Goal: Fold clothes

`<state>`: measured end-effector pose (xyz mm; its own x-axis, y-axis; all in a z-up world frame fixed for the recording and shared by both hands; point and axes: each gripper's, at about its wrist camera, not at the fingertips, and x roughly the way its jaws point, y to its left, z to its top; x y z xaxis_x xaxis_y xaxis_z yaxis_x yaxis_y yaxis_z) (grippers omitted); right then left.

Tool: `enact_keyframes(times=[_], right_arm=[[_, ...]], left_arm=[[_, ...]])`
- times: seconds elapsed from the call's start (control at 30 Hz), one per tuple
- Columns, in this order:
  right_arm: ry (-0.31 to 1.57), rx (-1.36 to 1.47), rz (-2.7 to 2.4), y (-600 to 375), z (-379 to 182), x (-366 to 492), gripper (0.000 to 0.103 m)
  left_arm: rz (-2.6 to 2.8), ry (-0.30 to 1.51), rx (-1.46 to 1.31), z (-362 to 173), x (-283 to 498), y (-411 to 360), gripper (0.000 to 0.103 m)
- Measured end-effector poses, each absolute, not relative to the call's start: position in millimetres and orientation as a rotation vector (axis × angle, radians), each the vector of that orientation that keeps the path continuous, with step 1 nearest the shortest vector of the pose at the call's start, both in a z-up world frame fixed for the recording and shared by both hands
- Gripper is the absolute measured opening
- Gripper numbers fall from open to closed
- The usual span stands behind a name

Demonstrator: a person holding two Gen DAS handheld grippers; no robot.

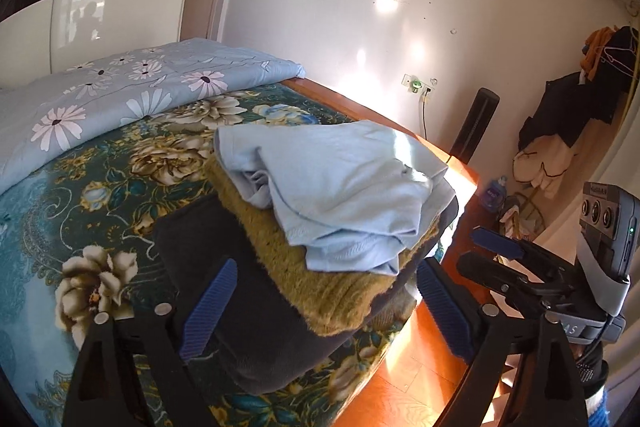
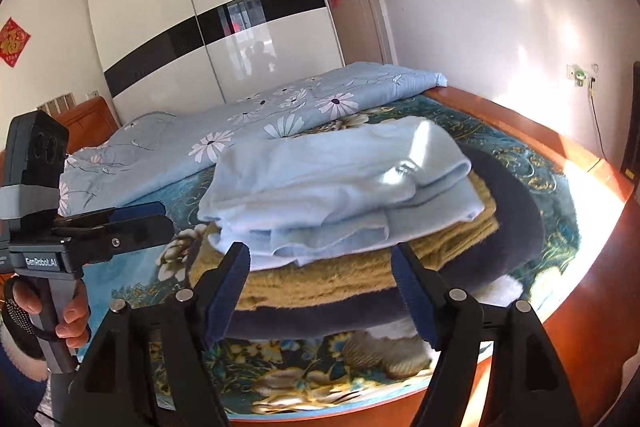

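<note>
bed (image 2: 520, 163): carries everything; teal floral cover, with a pale blue daisy quilt (image 2: 248, 131) bunched along its far side and a wooden edge on the near and right sides.
stack of clothes (image 2: 360, 267): sits on the bed near its corner, straight ahead of both cameras; a dark navy garment (image 2: 516, 223) at the bottom, a mustard knit (image 2: 320, 279) on it, a light blue shirt (image 2: 332, 183) on top.
light blue shirt, axis: loosely folded, its long side running left to right across the right wrist view; rumpled hems face the cameras, so it looks only half tidy.
right hand-held gripper (image 2: 324, 279): jaws spread wide with nothing between the pads; the stack's near edge lies just beyond the tips, centred between them.
left hand-held gripper (image 1: 324, 303): also wide open and empty; the stack's near corner lies between its fingers, the shirt slightly right of centre.
nearer arm: I judge both about equally close; the right faces the long edge squarely, the left comes at the corner.
likely next move: a grasp on the shirt's loose near hem, which calls for reaching forward and slightly down.
</note>
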<state>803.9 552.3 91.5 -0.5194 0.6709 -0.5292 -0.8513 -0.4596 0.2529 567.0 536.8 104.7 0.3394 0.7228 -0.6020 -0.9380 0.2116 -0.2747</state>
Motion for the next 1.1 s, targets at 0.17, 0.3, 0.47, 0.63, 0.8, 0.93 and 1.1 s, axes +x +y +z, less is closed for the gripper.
enact_keyframes(times=[0.17,0.3,0.47,0.63,0.8,0.93,1.1], right_arm=[[0.603,-0.406,2.029,525,87,800,0.084],[0.589,-0.389,1.981,508,85,798,0.102],[0.579,-0.365,1.915,490,83,796,0.103],[0.604,-0.409,1.829,468,69,793,0.103],[0.625,-0.469,1.742,444,50,786,0.103],[0.62,-0.498,1.719,425,43,781,0.103],[0.636,-0.549,1.697,411,33,776,0.103]], left_arm=[[1.23,0.366,-0.62,93,563,504,0.103],[1.254,0.371,-0.573,91,565,483,0.103],[1.252,0.387,-0.561,88,567,463,0.103],[1.34,0.423,-0.534,83,567,448,0.103],[1.378,0.47,-0.545,66,566,429,0.103],[1.407,0.503,-0.569,52,566,417,0.103],[1.412,0.534,-0.593,38,567,402,0.103]])
